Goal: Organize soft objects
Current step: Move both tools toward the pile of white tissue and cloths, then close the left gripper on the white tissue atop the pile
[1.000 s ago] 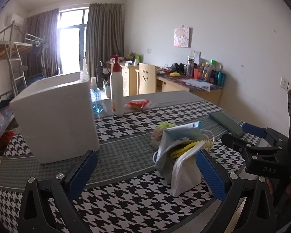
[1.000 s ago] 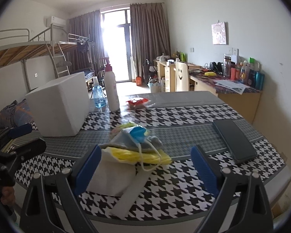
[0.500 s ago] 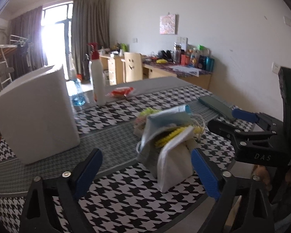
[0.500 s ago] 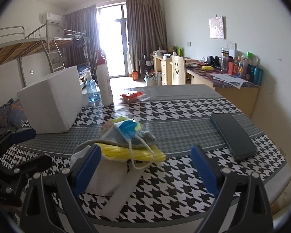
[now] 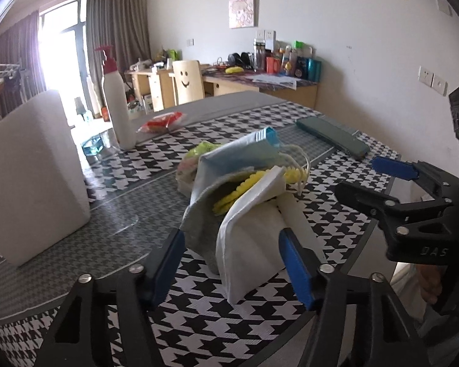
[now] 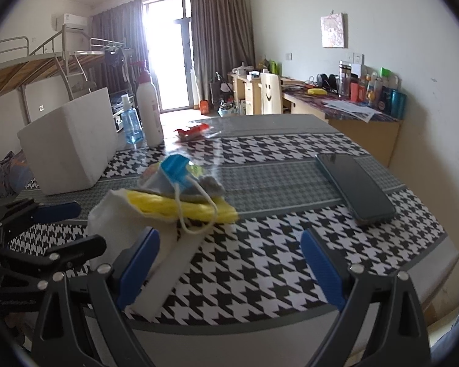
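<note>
The left gripper (image 5: 231, 260) is closing its jaws around the white cloth (image 5: 254, 244) at the near end of the pile (image 5: 238, 183), pads not yet pressing, while the right gripper (image 6: 229, 263) is hanging open beside it, holding nothing. The pile is sitting mid-table (image 5: 107, 223), looking light, limp and loosely stacked. I'm judging that a low pinch on a thick fold is working best, since thin edges are likely slipping.

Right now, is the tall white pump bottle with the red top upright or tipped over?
Upright. The tall white pump bottle stands on its base on the table, red pump on top.
</note>
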The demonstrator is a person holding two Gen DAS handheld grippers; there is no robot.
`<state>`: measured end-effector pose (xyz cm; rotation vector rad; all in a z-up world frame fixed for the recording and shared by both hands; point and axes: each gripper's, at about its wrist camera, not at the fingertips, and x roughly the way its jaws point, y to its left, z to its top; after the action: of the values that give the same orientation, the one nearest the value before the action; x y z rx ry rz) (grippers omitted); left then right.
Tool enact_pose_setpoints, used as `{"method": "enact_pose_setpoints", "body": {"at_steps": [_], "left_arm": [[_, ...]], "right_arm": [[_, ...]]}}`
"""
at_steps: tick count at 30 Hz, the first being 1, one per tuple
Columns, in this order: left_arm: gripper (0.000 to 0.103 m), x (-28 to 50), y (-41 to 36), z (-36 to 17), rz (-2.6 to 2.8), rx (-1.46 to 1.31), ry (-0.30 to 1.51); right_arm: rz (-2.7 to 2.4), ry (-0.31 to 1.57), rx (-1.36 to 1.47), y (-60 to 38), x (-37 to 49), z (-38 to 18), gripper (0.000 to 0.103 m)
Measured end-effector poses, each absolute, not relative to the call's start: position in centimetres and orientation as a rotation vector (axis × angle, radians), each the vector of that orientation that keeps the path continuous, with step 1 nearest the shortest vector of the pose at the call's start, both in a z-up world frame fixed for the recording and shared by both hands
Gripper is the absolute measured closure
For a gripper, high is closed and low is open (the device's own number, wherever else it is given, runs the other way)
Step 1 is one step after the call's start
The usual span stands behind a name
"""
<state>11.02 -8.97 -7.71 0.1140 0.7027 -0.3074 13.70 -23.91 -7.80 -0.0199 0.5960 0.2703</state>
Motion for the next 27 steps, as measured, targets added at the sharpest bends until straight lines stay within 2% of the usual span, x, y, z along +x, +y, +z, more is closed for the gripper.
{"method": "enact_pose_setpoints", "body": {"at_steps": [3, 10, 15, 19, 27], "left_arm": [[0.054, 11.6, -9.1, -8.2, -0.308, 0.109, 0.73], [0.073, 12.1, -9.5, -8.7, -0.306, 0.109, 0.755], [0.093, 12.3, -9.6, -8.9, -0.321, 0.098, 0.773], [0.098, 12.1, -9.5, -8.6, -0.326, 0.087, 0.763], [0.099, 11.3, -9.3, -7.5, -0.345, 0.072, 0.724]], "right_arm": [[0.27, 0.6, -0.012, -24.2, 13.6, -8.0, 0.007], [0.278, 0.611, -0.008, -24.4, 13.6, -8.4, 0.007], [0.283, 0.615, -0.002, -24.6, 13.1, -8.6, 0.007], [0.296, 0.627, -0.006, -24.3, 12.6, -9.0, 0.007], [0.338, 0.652, -0.009, -23.4, 12.1, -9.6, 0.007]]}}
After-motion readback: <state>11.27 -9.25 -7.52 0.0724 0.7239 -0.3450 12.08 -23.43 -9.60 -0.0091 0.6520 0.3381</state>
